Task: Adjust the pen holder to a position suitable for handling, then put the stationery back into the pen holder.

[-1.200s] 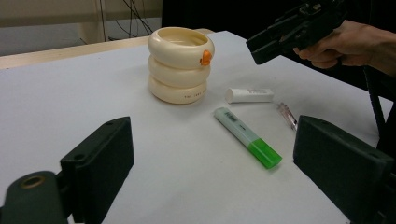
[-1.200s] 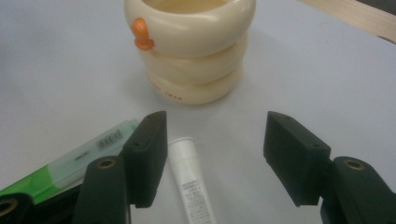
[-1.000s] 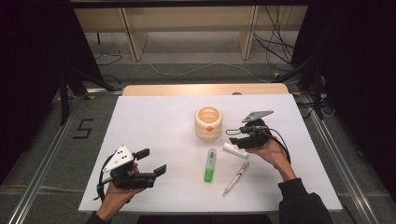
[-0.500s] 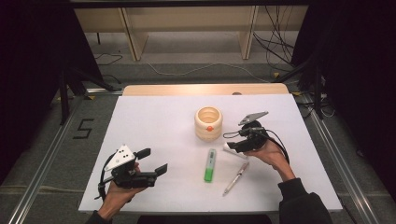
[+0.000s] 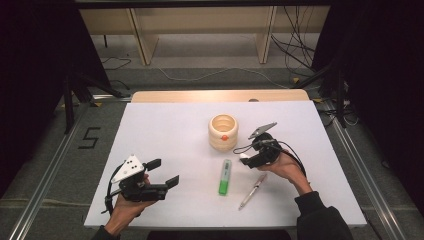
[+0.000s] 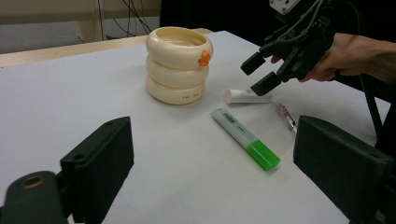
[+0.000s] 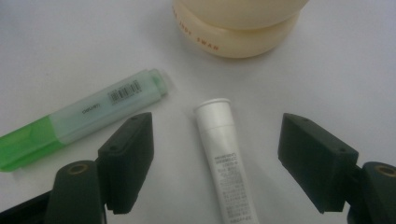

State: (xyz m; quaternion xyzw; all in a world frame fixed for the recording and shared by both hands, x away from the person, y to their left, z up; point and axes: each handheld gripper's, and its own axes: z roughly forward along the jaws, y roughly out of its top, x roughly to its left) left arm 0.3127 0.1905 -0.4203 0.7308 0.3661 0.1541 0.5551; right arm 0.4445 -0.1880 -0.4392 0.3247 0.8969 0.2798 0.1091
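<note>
— Looking at the tube (image 7: 225, 158) first: white, slim, small print down the side, flat cap end toward the cup (image 5: 223, 132). Lying flat on the white table (image 5: 170, 130), just right of the highlighter (image 5: 225, 176), a little short of the cup.

— Agreed. Green highlighter, clear cap over the tip, barcode on the barrel. Cream cup, three stacked rings, orange knob on the side, red lettering low on the bottom ring.

— And the right gripper (image 7: 215, 158)?

— Held low over the tube, tilted down, jaws wide apart, one each side of the tube with a gap both ways. Touching nothing. Seen from the left gripper view, right gripper (image 6: 261, 74) just above the tube's rear end, right hand (image 6: 350, 53) wrapped round the body.

— Left gripper (image 5: 165, 172)?

— Near the table's front left, well apart from everything. Pointing right and a bit forward, jaws spread, empty. Left hand (image 5: 125, 210) gripping from below, grey plate on top.

— Anything hard to read?

— Pen (image 5: 252, 191) right of the highlighter, thin and pale; mostly behind the right gripper in the left gripper view. Tube's tail cut off at the bottom of the right gripper view. Cup's top cut off there too. Print on the tube too small to make out.
</note>
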